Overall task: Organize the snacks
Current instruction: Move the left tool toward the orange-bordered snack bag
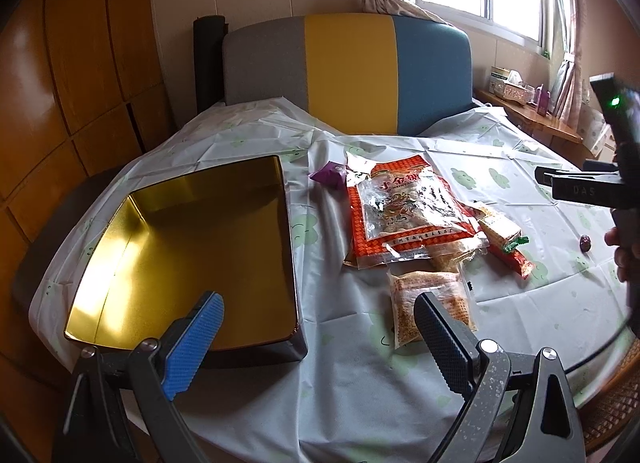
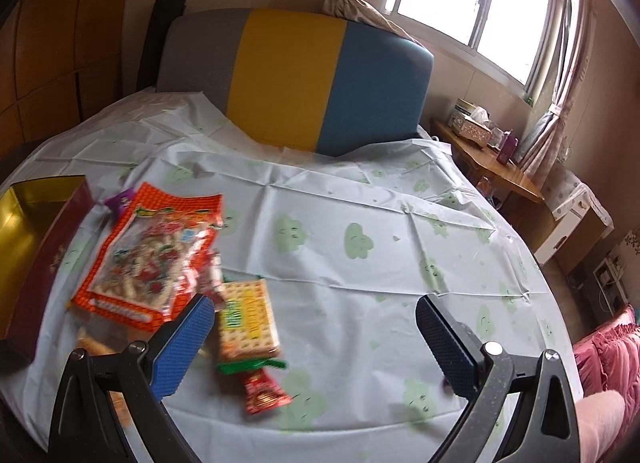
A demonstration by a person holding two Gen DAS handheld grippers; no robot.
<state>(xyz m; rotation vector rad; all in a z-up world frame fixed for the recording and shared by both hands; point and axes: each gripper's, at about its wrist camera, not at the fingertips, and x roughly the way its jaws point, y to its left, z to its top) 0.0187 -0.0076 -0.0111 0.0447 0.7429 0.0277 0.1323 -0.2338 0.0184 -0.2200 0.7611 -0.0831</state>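
now the left gripper [image 1: 320,327] hovers with its jaws spread wide and nothing between them, over the near edge of the tablecloth [image 1: 360,391]. to its left sits the open gold tin [image 1: 180,247]. right of the tin lie the snacks: a large orange packet [image 1: 404,211], a purple wrapper [image 1: 330,174] at its far corner, and a clear bag of crumbly snack [image 1: 432,303] nearest. the right gripper [image 2: 316,335] is likewise spread and holds nothing, with a cracker pack [image 2: 246,319] and a red candy [image 2: 264,387] just beside its left finger.
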